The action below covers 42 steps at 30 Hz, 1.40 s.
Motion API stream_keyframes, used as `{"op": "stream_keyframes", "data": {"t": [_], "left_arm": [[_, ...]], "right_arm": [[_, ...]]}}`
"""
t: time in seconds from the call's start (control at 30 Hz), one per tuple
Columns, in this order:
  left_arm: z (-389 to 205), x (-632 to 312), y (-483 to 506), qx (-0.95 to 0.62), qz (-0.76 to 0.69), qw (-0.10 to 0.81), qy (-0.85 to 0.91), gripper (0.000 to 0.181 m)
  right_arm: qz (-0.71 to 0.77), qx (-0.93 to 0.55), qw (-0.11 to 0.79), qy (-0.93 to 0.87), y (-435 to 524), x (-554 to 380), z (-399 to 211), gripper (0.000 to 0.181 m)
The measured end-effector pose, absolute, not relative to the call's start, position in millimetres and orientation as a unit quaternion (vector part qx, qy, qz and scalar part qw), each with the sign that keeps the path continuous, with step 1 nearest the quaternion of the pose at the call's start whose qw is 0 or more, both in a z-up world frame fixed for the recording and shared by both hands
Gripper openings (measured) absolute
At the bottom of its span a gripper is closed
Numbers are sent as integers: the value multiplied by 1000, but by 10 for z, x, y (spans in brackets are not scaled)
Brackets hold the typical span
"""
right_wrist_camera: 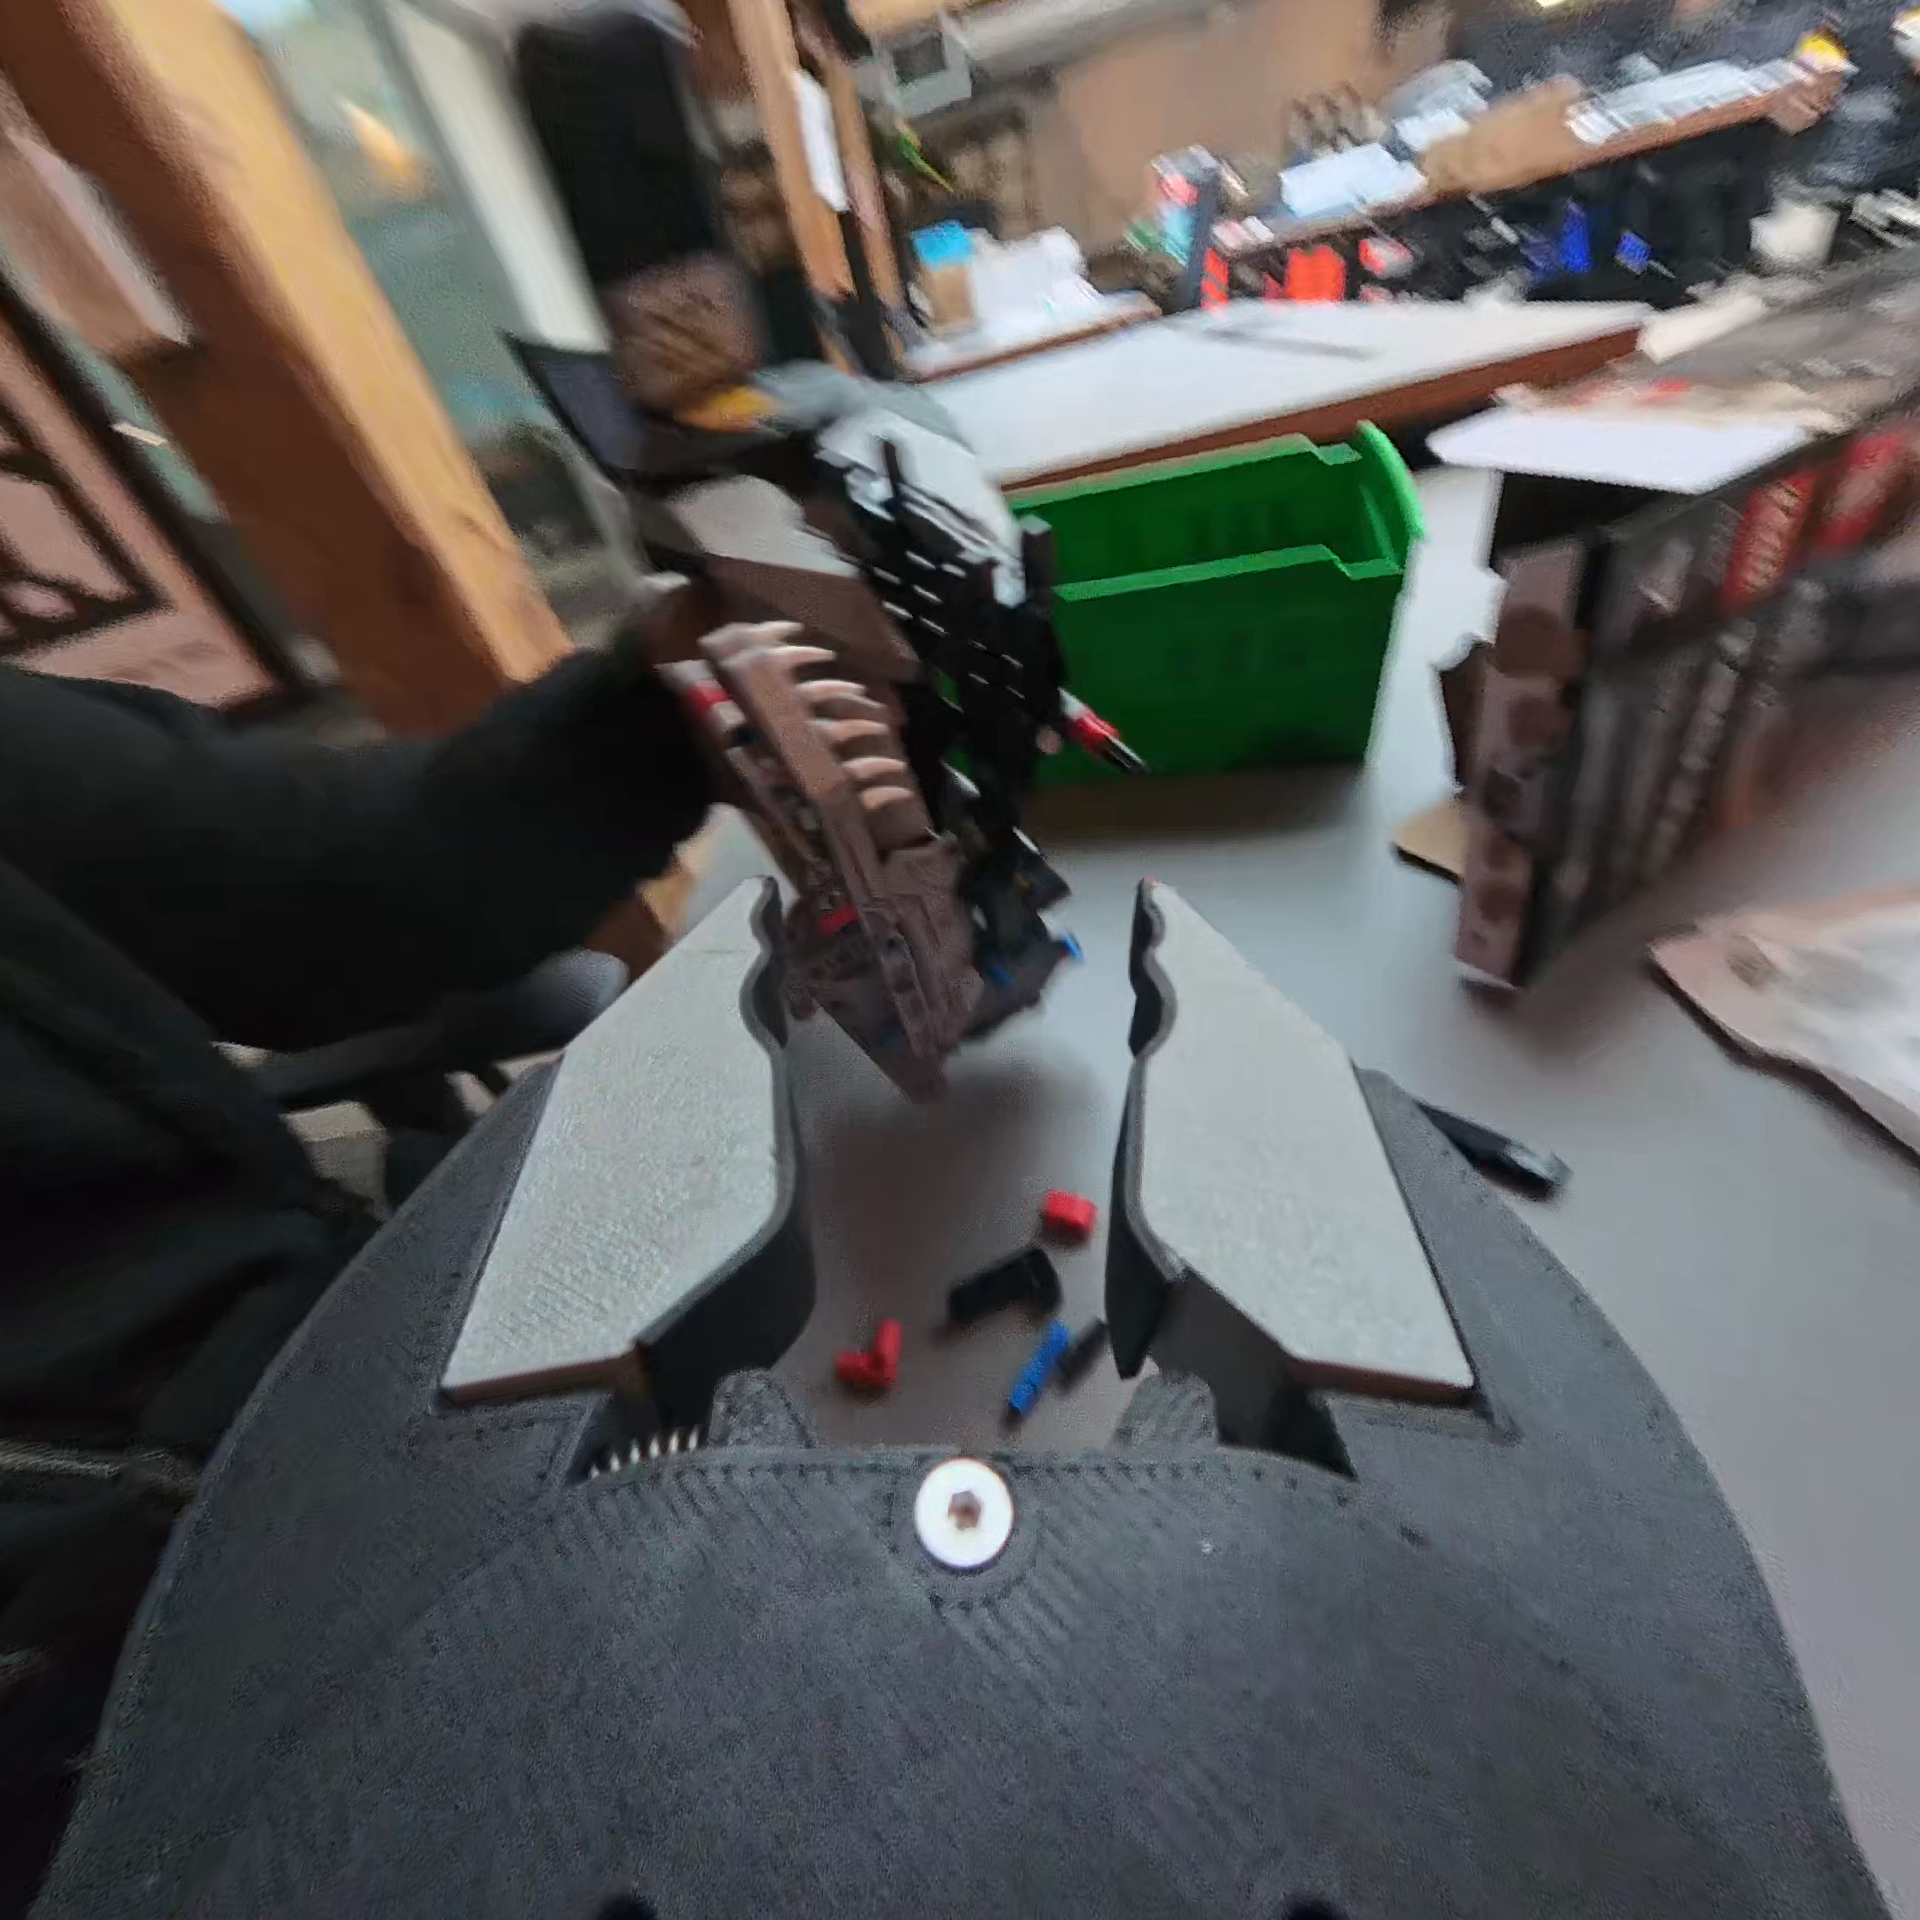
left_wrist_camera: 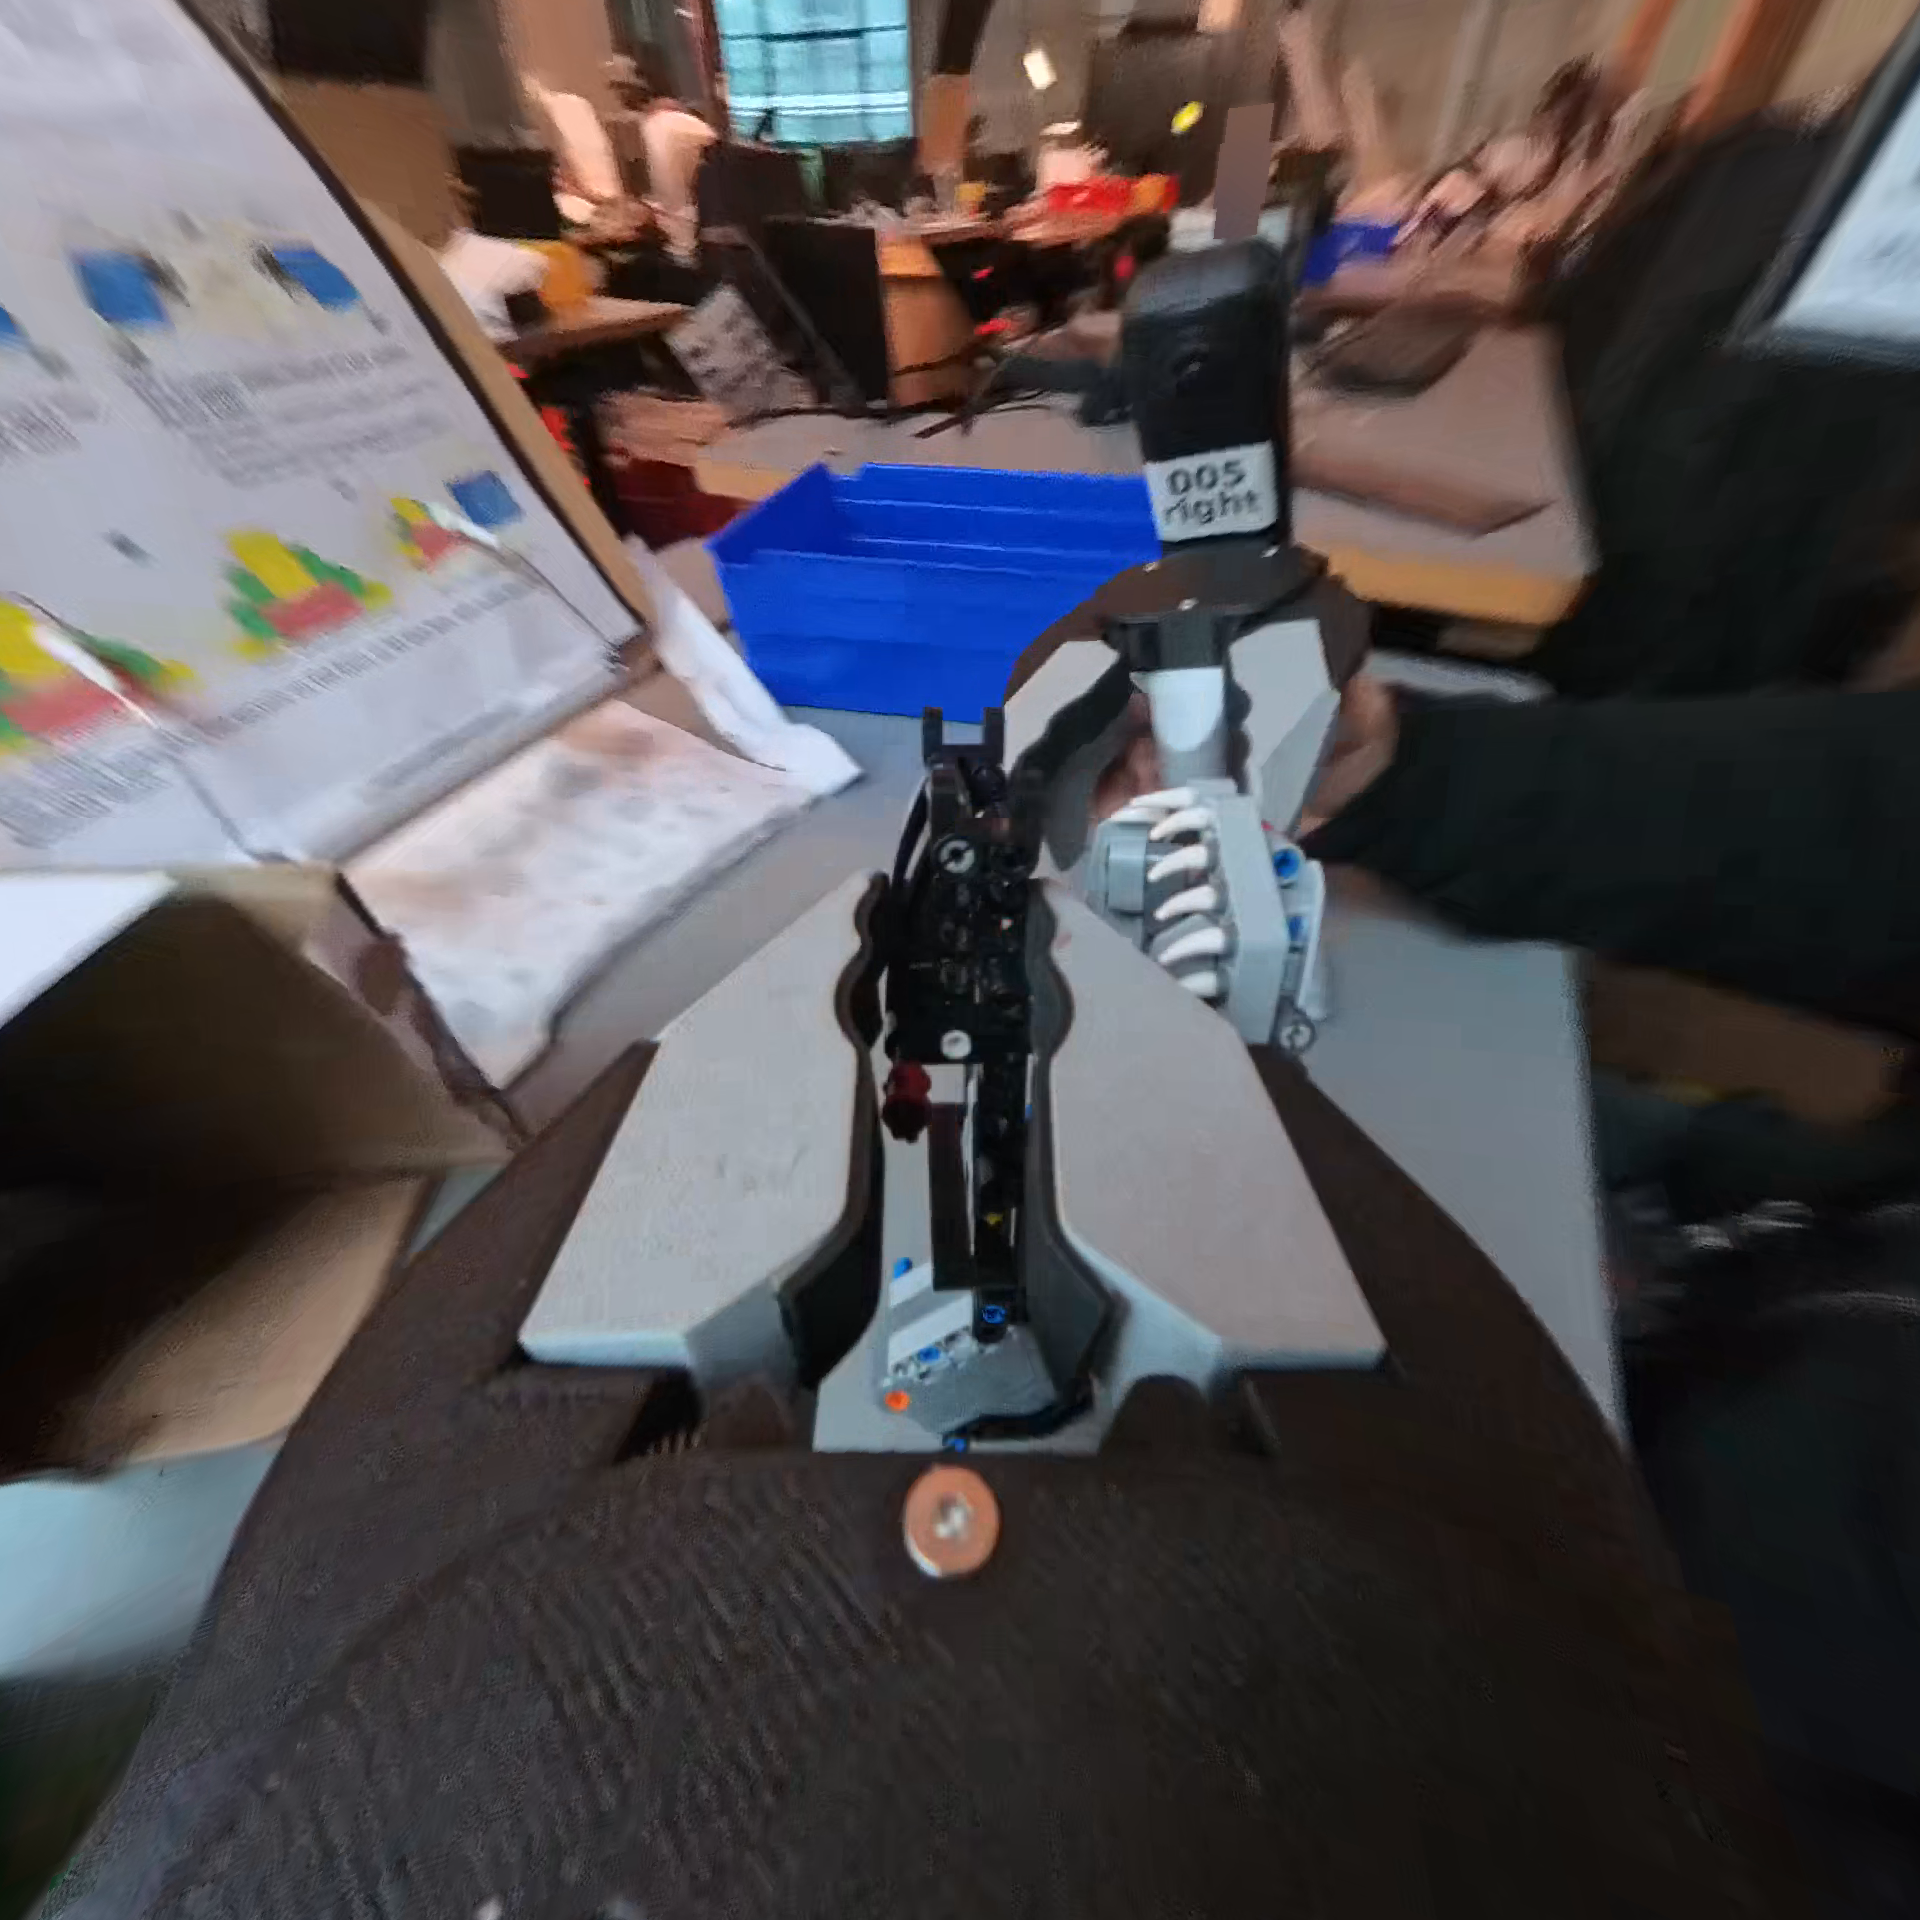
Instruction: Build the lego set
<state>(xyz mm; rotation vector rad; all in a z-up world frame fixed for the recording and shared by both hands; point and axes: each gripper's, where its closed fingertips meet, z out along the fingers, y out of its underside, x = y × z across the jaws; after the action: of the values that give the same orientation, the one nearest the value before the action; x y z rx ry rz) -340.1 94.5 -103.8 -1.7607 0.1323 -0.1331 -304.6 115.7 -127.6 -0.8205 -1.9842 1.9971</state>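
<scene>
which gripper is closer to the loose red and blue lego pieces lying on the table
Right. The loose pieces lie on the grey table between the open right gripper fingers. The left gripper is off to the side, holding the black lego assembly.

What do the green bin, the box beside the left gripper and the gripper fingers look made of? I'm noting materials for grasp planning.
Green bin: likely moulded plastic, with uniform saturated colour, a slight sheen and ribbed walls.
Box: cardboard, matte brown, with a torn, ragged edge.
Right gripper fingers: grey, matte and finely textured, possibly printed plastic; blur leaves it open.
</scene>
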Motion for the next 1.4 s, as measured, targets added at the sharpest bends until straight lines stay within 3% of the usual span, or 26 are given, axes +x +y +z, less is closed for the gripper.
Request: {"op": "stream_keyframes", "data": {"t": [0.07, 0.13, 0.3, 0.37, 0.4, 0.57, 0.63, 0.7, 0.87, 0.97, 1.0, 1.07, 1.4], "left_arm": [[-1120, -3482, 925, -768, -141, 624, 34, 23], [-1202, -3582, 967, -762, -174, 624, 13, 23], [-1184, -3448, 1126, -724, -296, 622, 47, 24], [-1199, -3467, 1207, -722, -309, 617, 51, 24], [-1197, -3548, 1248, -721, -305, 621, 37, 24], [-1230, -3856, 1326, -731, -244, 636, -31, 38], [-1257, -3949, 1301, -739, -221, 634, -51, 50], [-1268, -4053, 1245, -745, -193, 634, -72, 53], [-1197, -4108, 1010, -745, -161, 639, -99, 60], [-1289, -3900, 897, -754, -187, 624, -86, 67], [-1390, -3857, 865, -769, -179, 608, -82, 67], [-1596, -3832, 784, -801, -143, 576, -81, 71], [-2013, -3966, 269, -868, 0, 486, -100, 65]], "right_arm": [[705, -257, 75, -657, 1124, -3010, -1206, 69], [701, -272, 50, -657, 1095, -3068, -1284, 95], [644, -296, 69, -702, 914, -3283, -1626, 99], [655, -286, 56, -697, 850, -3278, -1583, 93], [663, -291, 51, -688, 858, -3281, -1552, 81], [687, -331, 31, -646, 1082, -3334, -1544, 56], [692, -342, 23, -635, 1150, -3346, -1557, 54], [683, -349, 26, -641, 1187, -3355, -1619, 37], [629, -362, 39, -687, 1155, -3348, -1856, 35], [612, -329, 12, -719, 1021, -3207, -1909, 0], [594, -333, 6, -733, 1010, -3186, -1968, 3], [556, -343, 12, -757, 1054, -3172, -2085, 29], [566, -393, 64, -722, 1389, -3348, -2032, 30]]}}
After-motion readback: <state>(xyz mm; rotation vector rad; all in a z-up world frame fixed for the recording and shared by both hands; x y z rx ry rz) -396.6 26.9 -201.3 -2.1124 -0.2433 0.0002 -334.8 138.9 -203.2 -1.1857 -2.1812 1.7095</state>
